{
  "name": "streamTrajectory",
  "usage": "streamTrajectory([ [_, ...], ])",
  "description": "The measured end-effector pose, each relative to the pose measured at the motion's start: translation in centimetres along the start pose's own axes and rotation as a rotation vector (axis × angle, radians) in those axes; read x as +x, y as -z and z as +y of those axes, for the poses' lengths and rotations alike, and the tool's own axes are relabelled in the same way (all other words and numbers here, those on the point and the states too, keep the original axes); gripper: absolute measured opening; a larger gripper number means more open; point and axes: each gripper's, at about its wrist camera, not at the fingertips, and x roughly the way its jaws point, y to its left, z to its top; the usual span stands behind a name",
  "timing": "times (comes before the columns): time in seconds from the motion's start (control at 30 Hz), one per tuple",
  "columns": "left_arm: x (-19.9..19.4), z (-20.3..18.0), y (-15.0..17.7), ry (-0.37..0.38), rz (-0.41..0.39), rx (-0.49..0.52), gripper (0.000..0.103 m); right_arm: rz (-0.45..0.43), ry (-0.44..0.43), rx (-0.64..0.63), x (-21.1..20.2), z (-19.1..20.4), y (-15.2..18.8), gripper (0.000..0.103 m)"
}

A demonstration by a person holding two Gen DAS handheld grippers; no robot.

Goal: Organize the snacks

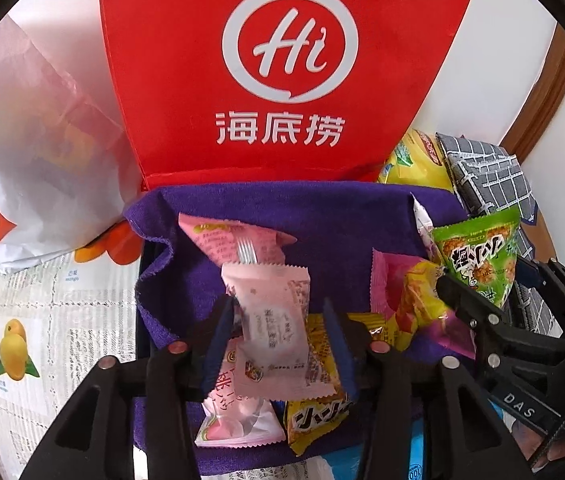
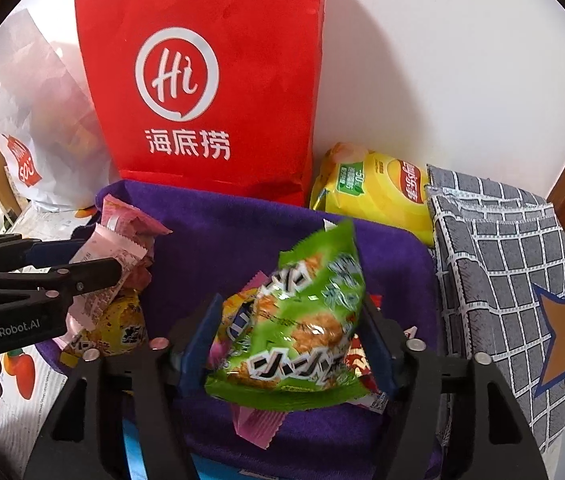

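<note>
A purple cloth-lined bin (image 1: 322, 216) (image 2: 242, 232) holds several snack packets. My left gripper (image 1: 278, 332) is over its left part with a pale pink packet (image 1: 270, 320) (image 2: 102, 268) between its blue pads; there is a gap at the right pad, so the jaws stand open. Below lie a pink peach packet (image 1: 234, 412) and a yellow packet (image 1: 318, 412). My right gripper (image 2: 290, 340) (image 1: 486, 280) has a green snack packet (image 2: 306, 320) (image 1: 478, 256) tilted between its jaws, slightly blurred, the pads just off it. More pink and yellow packets (image 1: 402, 300) lie beneath it.
A red paper bag (image 1: 282, 60) (image 2: 202, 80) stands right behind the bin against the white wall. A yellow chips bag (image 2: 378, 192) and a grey grid-pattern cloth (image 2: 502, 260) lie to the right. A white plastic bag (image 1: 34, 140) sits left, on a fruit-printed cover (image 1: 42, 320).
</note>
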Motion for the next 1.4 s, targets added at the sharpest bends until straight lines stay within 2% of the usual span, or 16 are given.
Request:
streamTrajectory([
  [0.23, -1.9, -0.2, -0.1, -0.019, -0.033, 0.009, 0.061, -0.001, 0.023, 0.014, -1.0, 0.0, -0.3, 0.076],
  [0.73, -6.3, -0.3, 1.2, -0.062, -0.059, -0.002, 0.071, -0.035, 0.055, 0.033, -5.8, 0.4, -0.4, 0.078],
  [1.07, -11.3, -1.0, 3.7, -0.069, -0.091, -0.004, 0.075, -0.061, 0.069, 0.087, -11.0, 0.7, 0.8, 0.078],
  [1.4, -17.6, -1.6, 7.2, -0.087, -0.156, -0.024, 0.080, -0.083, 0.063, 0.136, -17.7, 0.0, 3.5, 0.078],
])
